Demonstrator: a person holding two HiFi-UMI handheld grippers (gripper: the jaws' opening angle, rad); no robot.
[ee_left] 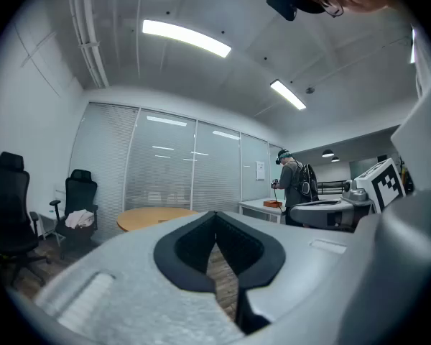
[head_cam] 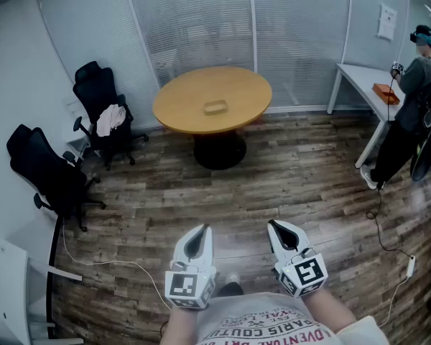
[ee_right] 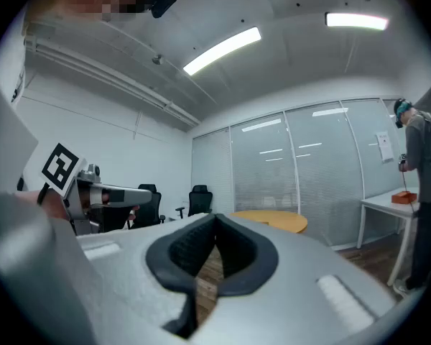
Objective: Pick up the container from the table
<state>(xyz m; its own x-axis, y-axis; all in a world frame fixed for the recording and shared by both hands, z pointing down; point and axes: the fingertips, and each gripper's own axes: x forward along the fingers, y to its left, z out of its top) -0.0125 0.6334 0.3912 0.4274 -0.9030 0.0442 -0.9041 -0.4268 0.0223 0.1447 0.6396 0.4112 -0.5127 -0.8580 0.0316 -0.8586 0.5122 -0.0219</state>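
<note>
The person is holding the left gripper (head_cam: 203, 233) and the right gripper (head_cam: 276, 228) low and close to the body, side by side and a little apart, both pointing forward over the floor (head_cam: 287, 171). In the left gripper view the left gripper's (ee_left: 215, 215) two dark pads are meeting at their tips, with only a thin slit lower down and nothing between them. In the right gripper view the right gripper (ee_right: 215, 219) is looking the same: tips pressed together, nothing gripped.

The container (head_cam: 215, 107), a small tan box, is sitting near the middle of the round table (head_cam: 187, 99), well ahead of both pairs of jaws and roughly between their two lines of aim. Neither gripper is touching it or the table. In the gripper views the table (ee_left: 154, 216) is showing just left of and beyond the left jaw tips, and the same table (ee_right: 273, 220) is showing just right of and beyond the right jaw tips.

Far to the left of the left jaws two black chairs (head_cam: 47, 171) are standing near the wall, the farther one carrying a white cloth (head_cam: 110, 118). Far to the right of the right jaws another person (head_cam: 409, 113) is standing at a white desk (head_cam: 359, 77) with an orange thing (head_cam: 385, 93) lying on it.
</note>
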